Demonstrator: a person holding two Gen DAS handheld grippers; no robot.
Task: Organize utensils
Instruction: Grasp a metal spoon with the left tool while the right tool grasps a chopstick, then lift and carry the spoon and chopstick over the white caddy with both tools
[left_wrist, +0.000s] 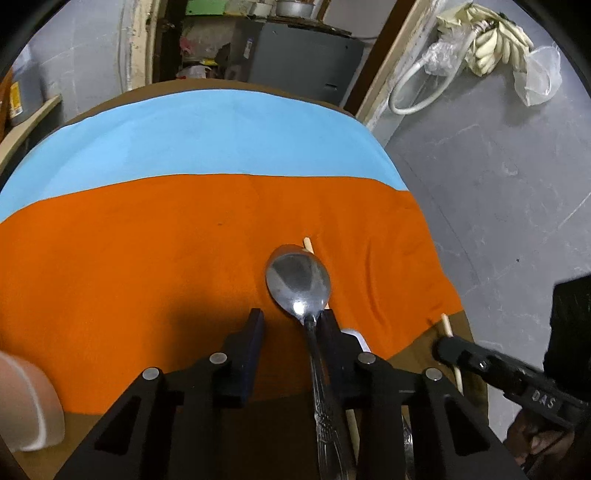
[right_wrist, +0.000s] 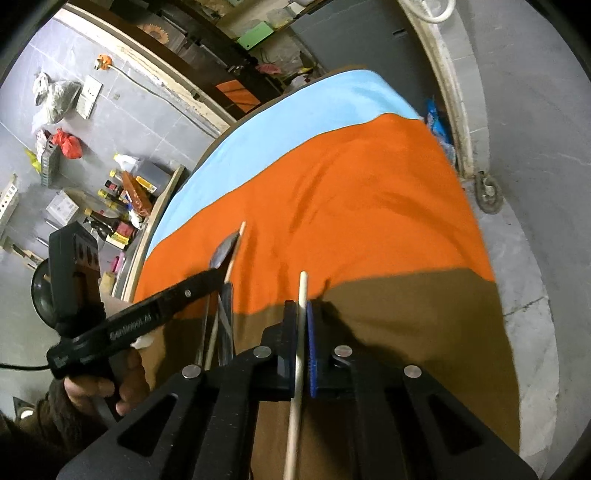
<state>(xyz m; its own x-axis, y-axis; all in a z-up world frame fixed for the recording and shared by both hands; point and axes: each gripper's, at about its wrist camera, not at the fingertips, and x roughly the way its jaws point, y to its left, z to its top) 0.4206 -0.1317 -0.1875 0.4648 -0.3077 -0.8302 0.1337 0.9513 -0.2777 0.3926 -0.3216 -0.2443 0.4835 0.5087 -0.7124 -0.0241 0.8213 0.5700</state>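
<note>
My right claw (right_wrist: 303, 314) is clamped on a wooden chopstick (right_wrist: 300, 332) over the bench's near edge. My left claw (left_wrist: 291, 325) is spread wide, the spoon (left_wrist: 299, 282) lying against its right finger above the orange cloth (left_wrist: 147, 240).

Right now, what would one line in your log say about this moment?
left gripper: open, spoon beside one finger | right gripper: shut on chopstick | second chopstick under spoon | surface: orange cloth
</note>
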